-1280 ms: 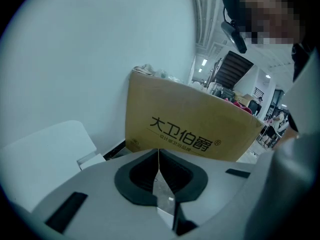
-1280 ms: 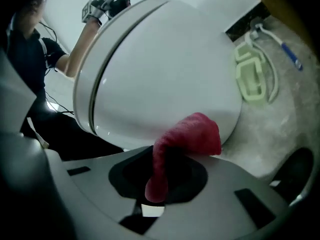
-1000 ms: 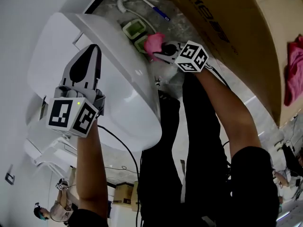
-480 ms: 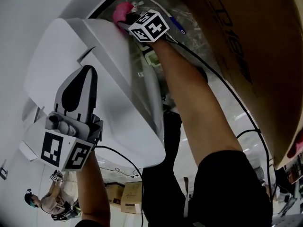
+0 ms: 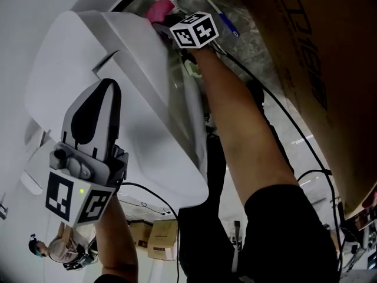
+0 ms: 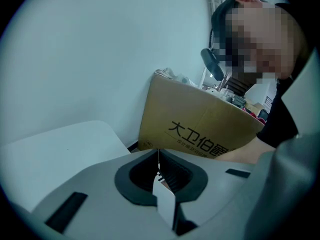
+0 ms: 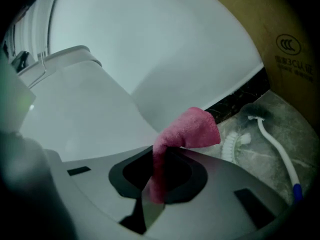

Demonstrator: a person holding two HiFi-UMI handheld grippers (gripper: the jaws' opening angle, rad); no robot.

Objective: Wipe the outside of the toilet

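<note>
The white toilet fills the left of the head view. My right gripper is shut on a pink cloth and presses it against the toilet's rear outer side, near the floor. In the right gripper view the pink cloth sticks out from the right gripper, next to the toilet's white wall. My left gripper hovers over the toilet's top, shut and holding nothing. In the left gripper view the left gripper points past the toilet's white top.
A toilet brush lies on the grey floor behind the toilet. A large cardboard box stands close on the right, and the same cardboard box shows ahead of the left gripper. Small cartons and another person are far off.
My right gripper has carried the pink cloth from the toilet's side, by the floor items, to its rear corner. The left gripper has drifted slightly lower in the view.
</note>
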